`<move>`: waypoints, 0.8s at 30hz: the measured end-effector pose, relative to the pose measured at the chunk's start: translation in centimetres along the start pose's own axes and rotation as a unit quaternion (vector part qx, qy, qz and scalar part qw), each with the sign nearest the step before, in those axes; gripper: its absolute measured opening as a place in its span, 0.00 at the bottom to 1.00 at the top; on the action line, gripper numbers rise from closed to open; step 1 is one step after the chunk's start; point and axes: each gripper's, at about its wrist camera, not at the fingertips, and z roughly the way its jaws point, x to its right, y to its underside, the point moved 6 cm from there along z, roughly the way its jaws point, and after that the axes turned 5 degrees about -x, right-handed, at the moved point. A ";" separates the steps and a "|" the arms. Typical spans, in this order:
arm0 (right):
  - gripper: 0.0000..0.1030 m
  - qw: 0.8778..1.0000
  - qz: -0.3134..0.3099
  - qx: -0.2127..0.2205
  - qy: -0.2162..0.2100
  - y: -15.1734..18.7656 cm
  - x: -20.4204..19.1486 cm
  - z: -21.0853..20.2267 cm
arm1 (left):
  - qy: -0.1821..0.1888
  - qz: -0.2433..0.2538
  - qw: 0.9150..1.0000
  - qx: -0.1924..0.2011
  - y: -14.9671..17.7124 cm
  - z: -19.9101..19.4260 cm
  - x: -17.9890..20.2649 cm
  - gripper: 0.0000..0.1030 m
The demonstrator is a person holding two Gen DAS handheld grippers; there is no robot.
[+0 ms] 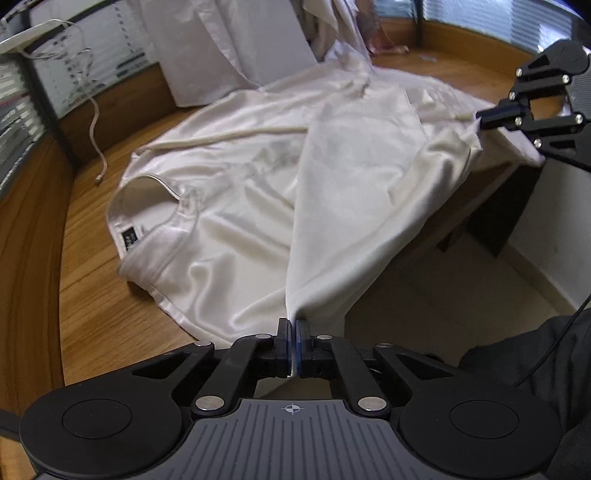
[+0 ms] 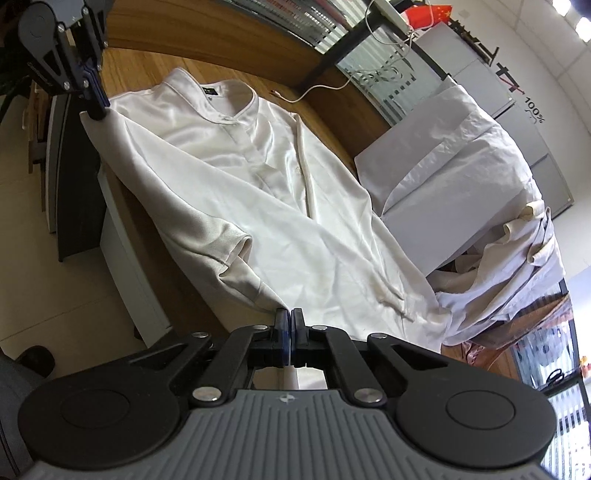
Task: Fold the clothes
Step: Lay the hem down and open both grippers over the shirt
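A cream satin shirt (image 2: 266,177) lay face-up on the wooden table (image 1: 92,258), collar toward the far left. The left gripper (image 1: 292,325) was clamped on its near shoulder edge, the right gripper (image 2: 288,321) clamped on its hem corner. Step in hand: lifting one side. The next move probably calls for carrying that edge across the front.

- Wooden table (image 1: 92,258), warm brown grain.
- White cable (image 1: 96,122) trailing across table near back edge; plug end lies on wood.
- Frosted glass partition (image 2: 388,70) w/ dark frame behind table.
- Grey box (image 2: 424,206) standing on table, pale cloth draped over it.
- Red flag (image 2: 428,14) at top of right view.
- Pale tiled floor (image 1: 461,288) beside table.
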 end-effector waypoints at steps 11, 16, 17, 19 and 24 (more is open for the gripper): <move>0.01 0.999 -0.014 -0.012 -0.030 -2.5 5.5 5.7 | 0.010 -0.116 0.993 -0.011 -6.0 1.0 -5.3 0.04; 0.01 0.998 -0.028 -0.013 -0.059 -3.7 7.7 10.0 | -0.013 -0.126 0.991 -0.038 -8.7 4.5 -7.4 0.04; 0.01 0.997 -0.032 -0.013 -0.066 -4.0 8.1 10.9 | -0.017 -0.127 0.991 -0.043 -9.1 5.2 -7.7 0.04; 0.00 0.996 -0.038 -0.015 -0.077 -4.4 8.8 12.6 | -0.025 -0.132 0.989 -0.055 -9.7 6.5 -8.3 0.04; 0.00 0.991 -0.034 -0.028 -0.124 -4.4 10.5 16.6 | -0.043 -0.143 0.986 -0.080 -10.1 9.2 -9.2 0.04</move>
